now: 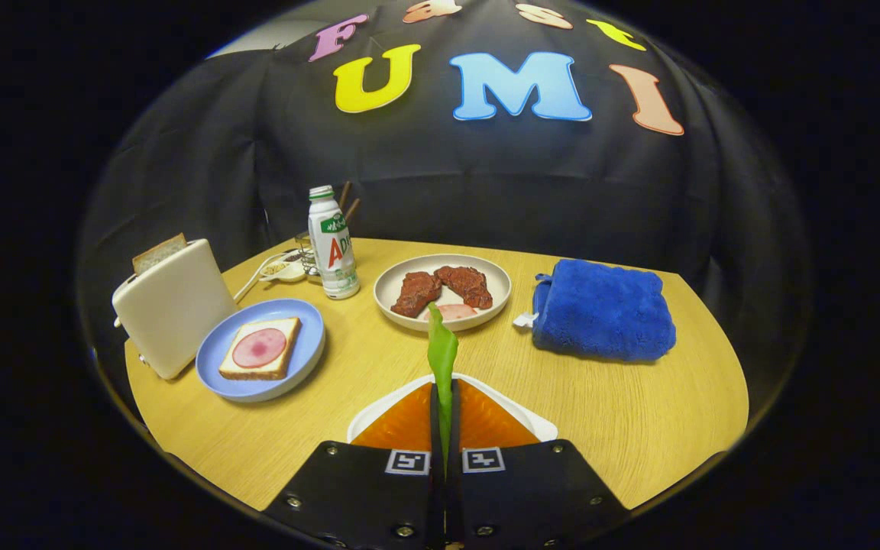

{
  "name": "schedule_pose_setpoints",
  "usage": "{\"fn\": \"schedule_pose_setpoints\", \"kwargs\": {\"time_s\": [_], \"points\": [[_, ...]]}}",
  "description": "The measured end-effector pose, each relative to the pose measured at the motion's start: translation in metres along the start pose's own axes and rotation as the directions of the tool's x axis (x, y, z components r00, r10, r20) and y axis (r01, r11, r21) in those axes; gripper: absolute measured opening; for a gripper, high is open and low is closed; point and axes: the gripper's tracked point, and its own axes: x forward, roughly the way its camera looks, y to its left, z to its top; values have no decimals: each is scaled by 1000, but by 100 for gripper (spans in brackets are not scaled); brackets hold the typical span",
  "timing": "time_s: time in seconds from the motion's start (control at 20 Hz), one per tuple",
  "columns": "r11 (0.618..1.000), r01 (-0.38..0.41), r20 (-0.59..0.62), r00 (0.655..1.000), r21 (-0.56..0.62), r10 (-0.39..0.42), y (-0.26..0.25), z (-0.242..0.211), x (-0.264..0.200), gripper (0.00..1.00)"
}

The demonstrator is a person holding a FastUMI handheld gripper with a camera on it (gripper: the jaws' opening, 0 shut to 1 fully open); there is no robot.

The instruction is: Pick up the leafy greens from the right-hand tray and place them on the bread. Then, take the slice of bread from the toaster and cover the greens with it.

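Note:
My gripper (444,401) is shut on a green leaf (441,353), which stands up thin between the two orange fingers (402,424) and pokes out ahead of them. Under the fingers lies a white tray (535,422). To the left, a blue plate (304,359) holds a slice of bread (241,369) topped with a round pink ham slice (259,347). Left of that plate stands a cream toaster (173,305) with a second bread slice (157,252) sticking out of its slot.
Beyond the fingers sits a beige plate (390,294) with red-brown meat pieces (444,289). A white bottle (332,244) stands behind the blue plate, with a small dish (281,269) beside it. A folded blue towel (600,309) lies at the right of the round wooden table (638,412).

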Motion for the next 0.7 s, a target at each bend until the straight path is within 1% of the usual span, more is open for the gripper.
{"fn": "schedule_pose_setpoints", "kwargs": {"time_s": [0.25, 0.4, 0.7], "points": [[999, -50, 42, 998, -8, 50, 30, 21, -13, 1], [997, -52, 55, 997, -54, 55, 48, 29, -13, 1], [991, -115, 47, 992, -66, 119, 97, 35, -3, 1]]}}
